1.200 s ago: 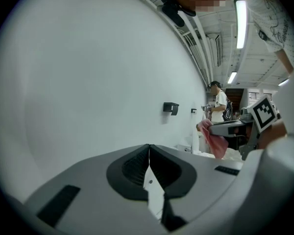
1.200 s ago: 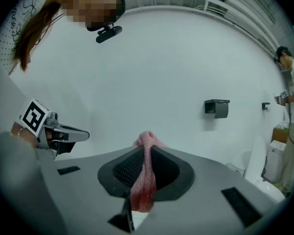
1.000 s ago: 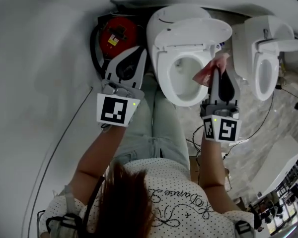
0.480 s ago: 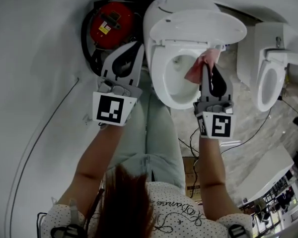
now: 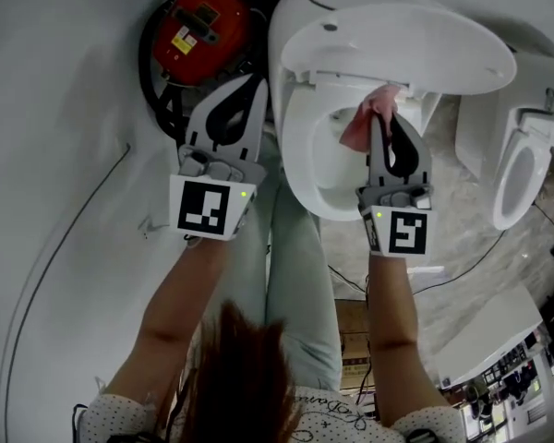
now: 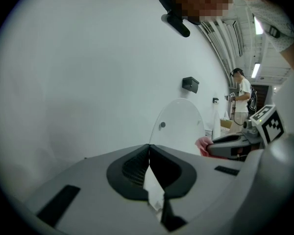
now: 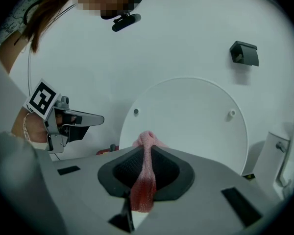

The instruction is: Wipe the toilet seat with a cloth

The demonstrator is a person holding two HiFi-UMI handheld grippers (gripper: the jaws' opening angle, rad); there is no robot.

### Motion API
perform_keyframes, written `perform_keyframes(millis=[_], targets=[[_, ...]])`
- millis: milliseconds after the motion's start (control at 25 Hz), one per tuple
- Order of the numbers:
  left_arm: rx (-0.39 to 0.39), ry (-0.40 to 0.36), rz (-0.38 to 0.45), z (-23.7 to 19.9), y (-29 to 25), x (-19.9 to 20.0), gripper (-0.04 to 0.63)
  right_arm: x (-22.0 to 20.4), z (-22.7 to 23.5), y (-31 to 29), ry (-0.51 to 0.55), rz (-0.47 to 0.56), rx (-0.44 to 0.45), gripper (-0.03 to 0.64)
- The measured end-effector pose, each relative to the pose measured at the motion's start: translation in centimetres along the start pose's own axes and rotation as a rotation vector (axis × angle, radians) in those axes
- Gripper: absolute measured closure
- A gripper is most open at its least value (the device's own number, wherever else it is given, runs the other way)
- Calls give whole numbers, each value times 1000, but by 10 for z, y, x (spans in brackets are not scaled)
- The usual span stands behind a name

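White wall and pale floor are surrounding a toilet whose lid (image 5: 397,49) is standing raised. The right gripper (image 5: 385,118) is clamping a pink cloth (image 5: 360,127) between its jaws, holding it over the rear of the toilet seat (image 5: 294,150), just under the lid. The left gripper (image 5: 257,86) is hanging beside the seat's left edge, jaws pressed together on nothing. A red round device (image 5: 198,28) is sitting behind it.
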State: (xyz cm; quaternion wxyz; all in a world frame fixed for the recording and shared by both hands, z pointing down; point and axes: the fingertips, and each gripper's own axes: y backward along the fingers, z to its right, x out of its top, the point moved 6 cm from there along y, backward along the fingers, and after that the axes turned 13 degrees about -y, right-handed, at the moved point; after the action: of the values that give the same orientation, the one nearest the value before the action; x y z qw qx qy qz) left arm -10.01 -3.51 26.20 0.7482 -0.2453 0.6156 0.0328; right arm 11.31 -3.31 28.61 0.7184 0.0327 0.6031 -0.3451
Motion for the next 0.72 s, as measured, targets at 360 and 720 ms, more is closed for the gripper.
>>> perform_keyframes(millis=[360, 720], targets=[[-7, 23, -18, 8, -9, -55, 592, -55, 4, -24, 27, -24, 20, 560], [-11, 30, -40, 14, -13, -90, 591, -98, 8, -44, 46, -71, 23, 560]])
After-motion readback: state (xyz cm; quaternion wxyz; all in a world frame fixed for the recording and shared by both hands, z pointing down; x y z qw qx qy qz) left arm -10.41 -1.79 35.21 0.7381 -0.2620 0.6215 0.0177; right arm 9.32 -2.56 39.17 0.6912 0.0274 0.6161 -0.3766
